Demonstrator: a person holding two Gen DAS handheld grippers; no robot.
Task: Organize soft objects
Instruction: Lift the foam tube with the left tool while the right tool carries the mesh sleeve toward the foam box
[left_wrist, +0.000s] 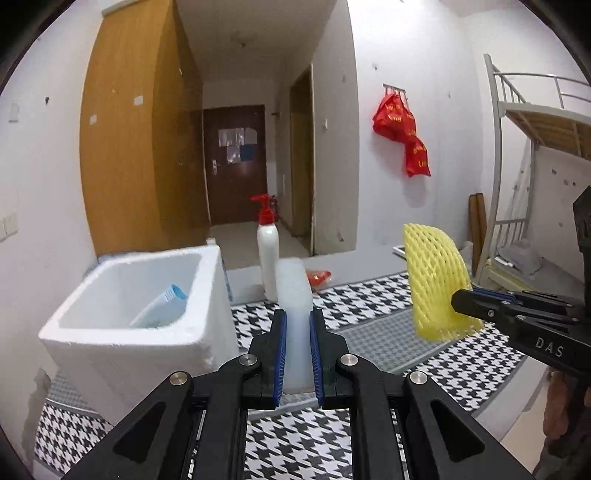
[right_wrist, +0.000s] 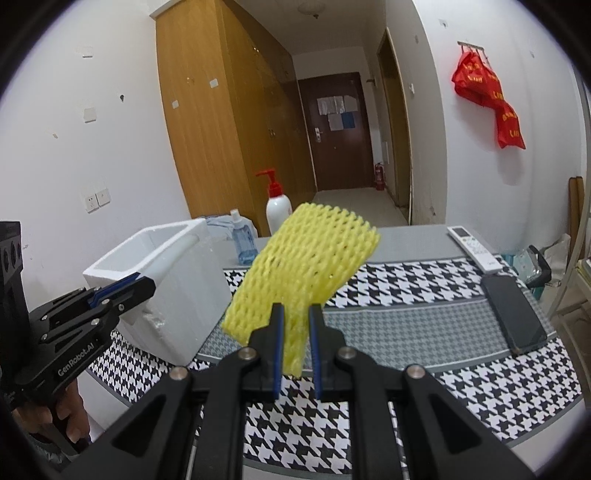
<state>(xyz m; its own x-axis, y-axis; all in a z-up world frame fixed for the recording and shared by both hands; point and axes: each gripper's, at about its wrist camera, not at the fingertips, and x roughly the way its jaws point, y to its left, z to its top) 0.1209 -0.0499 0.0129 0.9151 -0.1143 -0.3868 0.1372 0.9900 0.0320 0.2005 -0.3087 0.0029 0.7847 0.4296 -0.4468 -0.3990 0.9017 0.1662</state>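
My left gripper (left_wrist: 297, 325) is shut on a white foam block (left_wrist: 293, 295) and holds it upright above the table, just right of the white styrofoam box (left_wrist: 92, 343). My right gripper (right_wrist: 296, 321) is shut on a yellow foam net sleeve (right_wrist: 306, 258) and holds it in the air over the table. The sleeve (left_wrist: 436, 284) and the right gripper (left_wrist: 465, 302) also show at the right of the left wrist view. The left gripper (right_wrist: 144, 284) shows beside the box (right_wrist: 184, 269) in the right wrist view. A blue-and-white soft pack (left_wrist: 162, 306) lies inside the box.
A white pump bottle with a red top (left_wrist: 267, 251) and a blue bottle (right_wrist: 243, 240) stand behind the box. A remote (right_wrist: 474, 247) and a dark phone (right_wrist: 513, 314) lie at the right on the houndstooth cloth (right_wrist: 461, 369). A bunk bed frame (left_wrist: 517, 129) stands at the right.
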